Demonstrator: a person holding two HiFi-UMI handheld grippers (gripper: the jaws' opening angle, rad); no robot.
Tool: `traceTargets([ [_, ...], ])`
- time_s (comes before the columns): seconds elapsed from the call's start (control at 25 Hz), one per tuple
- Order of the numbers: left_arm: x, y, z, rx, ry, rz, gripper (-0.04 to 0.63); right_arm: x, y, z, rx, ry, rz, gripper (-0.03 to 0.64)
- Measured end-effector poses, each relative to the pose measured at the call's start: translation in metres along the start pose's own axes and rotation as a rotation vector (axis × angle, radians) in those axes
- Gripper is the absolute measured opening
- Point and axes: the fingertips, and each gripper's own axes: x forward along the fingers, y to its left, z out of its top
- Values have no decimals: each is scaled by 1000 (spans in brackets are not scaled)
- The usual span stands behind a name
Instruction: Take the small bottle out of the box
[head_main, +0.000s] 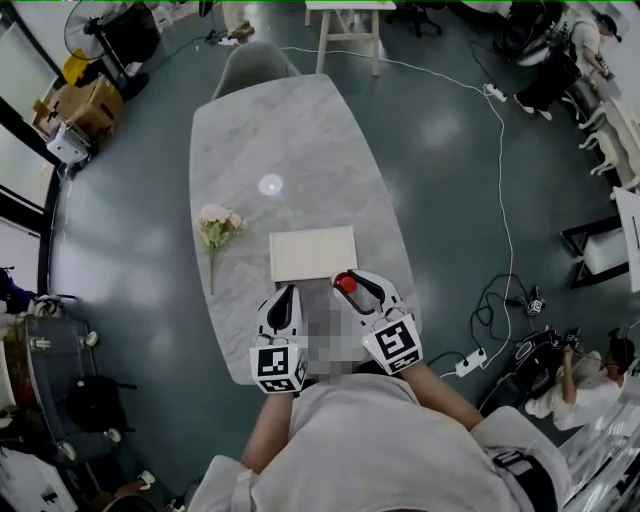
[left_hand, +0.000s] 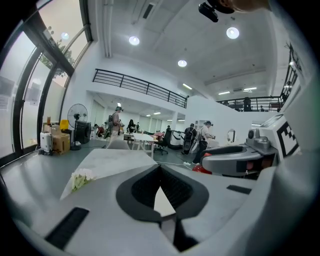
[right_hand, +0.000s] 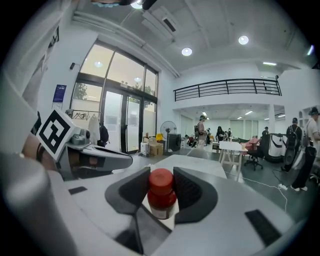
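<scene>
Small bottle, between the right gripper's jaws: glossy red body, plastic-looking red cap.
Pads: black, ribbed, matt.
Shells of the right gripper and the left gripper: matt white plastic.
Box, just ahead of both: matt white.
Table, beneath: smooth, pale, marble-veined, faintly glossy.

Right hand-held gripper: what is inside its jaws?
A small bottle with a red cap, gripped by the right hand-held gripper. The jaws cover part of its lower body; whether its base rests on anything is hidden.
</scene>
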Motion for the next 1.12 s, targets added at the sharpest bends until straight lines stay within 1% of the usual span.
traceTargets([
  [0.12, -3, -1, 15, 20, -35, 8, 23, -2, -1, 13, 2, -32, 5, 155],
  [0.28, -10, -1, 26, 32, -60, 18, 23, -8, -1, 25, 8, -60, 7, 155],
  [0.52, -15, -3, 38, 52, -98, 37, 23, -11, -1, 35, -20, -98, 26, 155],
  [0.76, -17, -7, 45, 47, -119, 34, 23, -12, 2, 44, -36, -111, 37, 155],
  [1.12, -20, -6, 47, 54, -125, 46, 23, -11, 6, 47, -36, -127, 56, 155],
])
